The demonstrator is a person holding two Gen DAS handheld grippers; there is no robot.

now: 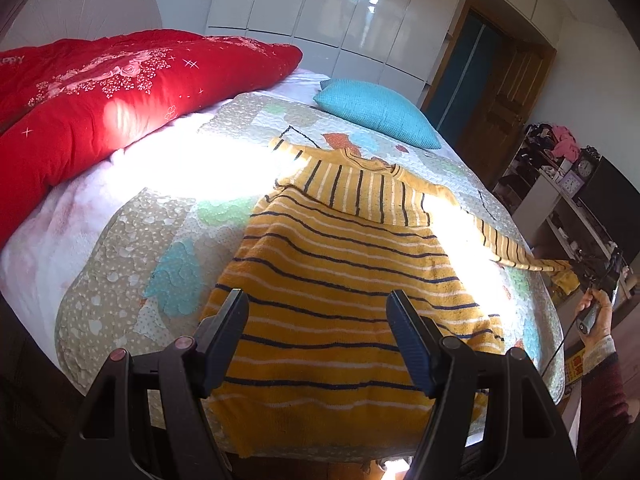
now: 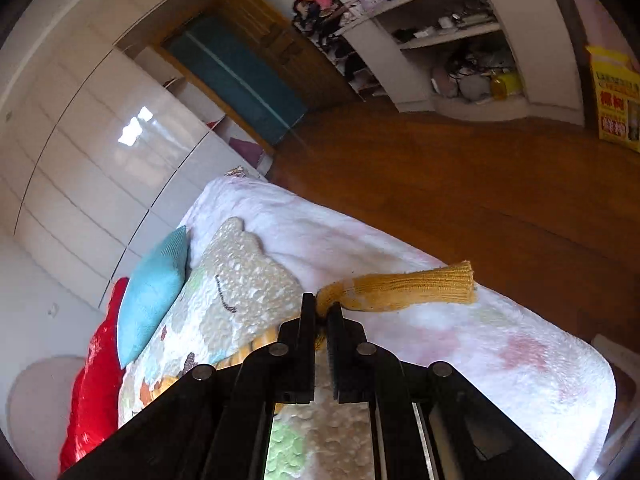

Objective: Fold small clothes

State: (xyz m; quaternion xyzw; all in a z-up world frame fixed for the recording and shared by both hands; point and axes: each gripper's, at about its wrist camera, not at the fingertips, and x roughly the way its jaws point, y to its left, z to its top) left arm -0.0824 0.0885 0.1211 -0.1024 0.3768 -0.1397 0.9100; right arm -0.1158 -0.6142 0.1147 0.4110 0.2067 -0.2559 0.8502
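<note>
- Step in hand, as judged: sleeve fold on the small mustard-yellow knitted sweater with dark and white stripes (image 1: 340, 280), spread flat on the pastel quilted bedspread (image 1: 132, 240).
- Right gripper (image 2: 322, 310): jaws pinched nearly together on the ribbed yellow cuff (image 2: 420, 286) of the sweater's right sleeve, cuff end sticking out past the fingertips.
- That sleeve drawn out sideways from the sweater body, reaching toward the bed edge on the side of the white shelving unit (image 1: 560, 216); a hand (image 1: 596, 312) visible at its far end in the left wrist view.
- Left gripper (image 1: 318, 316): jaws standing wide apart, nothing between the pads, hovering over the sweater's lower body near the hem; no contact discernible.
- Sweater placement: hem toward the near bed edge, collar toward the turquoise textured pillow (image 1: 380, 110), red floral quilt (image 1: 120, 84) well off to the other side of the sweater.
- Long axis: hem to collar, running away from the near edge toward the pillow; the collar-side portion looks folded or doubled over the body, its stripes crossing those of the body.
- Next move, as judged: carrying the pinched cuff back across the sweater's body so the sleeve lies over the torso, then letting go; calls for keeping the knit taut enough not to bunch, and perhaps the open left gripper pressing the body down so the whole sweater does not slide toward the shelving side.
</note>
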